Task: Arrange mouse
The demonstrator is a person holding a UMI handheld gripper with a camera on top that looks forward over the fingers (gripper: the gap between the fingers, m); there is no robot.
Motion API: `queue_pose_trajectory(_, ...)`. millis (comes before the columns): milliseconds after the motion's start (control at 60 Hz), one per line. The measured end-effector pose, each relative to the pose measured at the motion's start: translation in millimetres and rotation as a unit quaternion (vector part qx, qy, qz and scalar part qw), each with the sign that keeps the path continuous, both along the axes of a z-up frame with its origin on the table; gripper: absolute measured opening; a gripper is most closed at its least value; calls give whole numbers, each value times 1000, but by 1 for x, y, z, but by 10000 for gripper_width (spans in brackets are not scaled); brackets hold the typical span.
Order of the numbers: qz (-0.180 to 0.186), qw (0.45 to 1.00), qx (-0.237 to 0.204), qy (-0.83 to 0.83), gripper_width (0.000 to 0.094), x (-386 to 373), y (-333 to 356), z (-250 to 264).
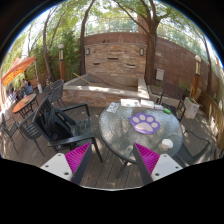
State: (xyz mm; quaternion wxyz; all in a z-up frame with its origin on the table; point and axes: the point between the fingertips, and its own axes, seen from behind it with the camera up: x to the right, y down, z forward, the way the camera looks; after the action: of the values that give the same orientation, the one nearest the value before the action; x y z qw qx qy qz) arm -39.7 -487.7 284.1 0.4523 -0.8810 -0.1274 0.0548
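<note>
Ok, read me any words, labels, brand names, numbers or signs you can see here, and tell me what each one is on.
No readable text anywhere.
The purple mat on the glass table carries only a paw print picture, no letters.
The gripper fingers, open, show no markings.

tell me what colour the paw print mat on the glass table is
Purple with a white paw print, lying on the round glass table beyond the open gripper; seen in the gripper view.

An outdoor patio or café terrace: wooden deck boards [105, 172] underfoot, round glass-topped table [128, 132] with dark metal chairs [62, 128], long brick wall [120, 55] behind, tall trees [150, 22] overhead, orange awning [18, 70] beside.
</note>
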Motion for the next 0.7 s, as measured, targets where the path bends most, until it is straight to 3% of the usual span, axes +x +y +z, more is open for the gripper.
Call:
queue_pose_trajectory(150, -18, 999, -27, -4, 843, 25, -6, -29)
queue_pose_trajectory(350, -72, 994, -74, -27, 845, 133, 23, -130)
queue_pose_trajectory(550, -133, 988, -55, -56, 845, 266, 107, -201)
queue_pose_trajectory(700, -148, 986, -36, -67, 845, 332, 178, -245)
